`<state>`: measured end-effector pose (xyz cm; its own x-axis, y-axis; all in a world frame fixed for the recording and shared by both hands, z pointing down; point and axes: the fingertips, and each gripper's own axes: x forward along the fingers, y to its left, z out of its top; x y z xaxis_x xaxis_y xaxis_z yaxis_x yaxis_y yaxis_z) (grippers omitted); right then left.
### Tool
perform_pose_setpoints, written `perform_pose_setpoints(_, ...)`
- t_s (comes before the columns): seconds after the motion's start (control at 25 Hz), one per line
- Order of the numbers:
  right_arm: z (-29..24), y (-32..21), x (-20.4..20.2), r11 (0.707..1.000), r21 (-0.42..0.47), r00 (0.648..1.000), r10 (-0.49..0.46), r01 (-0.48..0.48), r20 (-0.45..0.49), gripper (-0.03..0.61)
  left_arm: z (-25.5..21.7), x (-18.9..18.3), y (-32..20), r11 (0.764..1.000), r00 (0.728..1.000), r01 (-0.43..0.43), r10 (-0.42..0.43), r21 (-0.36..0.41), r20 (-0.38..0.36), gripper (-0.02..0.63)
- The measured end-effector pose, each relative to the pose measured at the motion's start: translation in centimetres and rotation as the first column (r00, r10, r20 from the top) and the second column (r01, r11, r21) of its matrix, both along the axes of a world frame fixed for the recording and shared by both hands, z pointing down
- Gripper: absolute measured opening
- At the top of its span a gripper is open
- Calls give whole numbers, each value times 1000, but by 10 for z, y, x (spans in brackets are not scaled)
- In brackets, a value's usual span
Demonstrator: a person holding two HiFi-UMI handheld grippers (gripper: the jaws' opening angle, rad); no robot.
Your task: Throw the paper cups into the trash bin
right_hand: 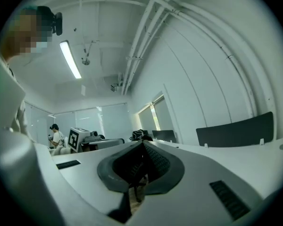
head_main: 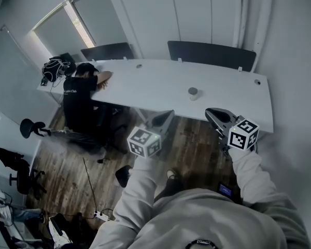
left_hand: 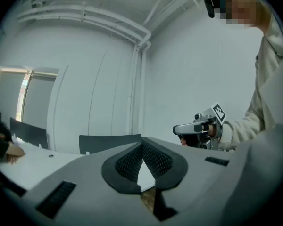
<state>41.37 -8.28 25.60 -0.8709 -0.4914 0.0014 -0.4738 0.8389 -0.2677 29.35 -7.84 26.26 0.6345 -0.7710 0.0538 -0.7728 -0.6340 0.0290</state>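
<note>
One paper cup (head_main: pixel 193 93) stands upright on the long white table (head_main: pixel 160 84), toward its near right part. Both grippers hang over the wooden floor on my side of the table, short of its front edge. My left gripper (head_main: pixel 164 118) is down and left of the cup, its jaws together with nothing between them. My right gripper (head_main: pixel 216 115) is down and right of the cup, also shut and empty. In the left gripper view the pads (left_hand: pixel 142 161) meet, and in the right gripper view the pads (right_hand: pixel 142 166) meet too. No trash bin is in view.
A person in a dark shirt (head_main: pixel 82 95) sits leaning on the table's left end. Two dark chair backs (head_main: pixel 211 52) stand behind the table. Office chairs (head_main: pixel 31 127) and a cable with a power strip (head_main: pixel 101 215) are on the floor at the left.
</note>
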Motion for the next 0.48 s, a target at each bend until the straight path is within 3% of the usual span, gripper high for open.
perform_pose_setpoints(0.12, 1, -19, 6, 1000, -14, 1000, 23, -23, 9, 19, -10, 1, -18, 999, 1000, -13, 12, 37, 20, -11)
perform_pose_setpoints(0.28, 13, -27, 5, 1000, -1, 999, 18, -18, -29, 19, 1, 9, -27, 995, 995, -102, 102, 17, 7, -11)
perform_pose_setpoints(0.48, 27, -69, 6, 998, -34, 999, 46, -46, 20, 18, 21, -15, -76, 999, 999, -33, 33, 31, -19, -11)
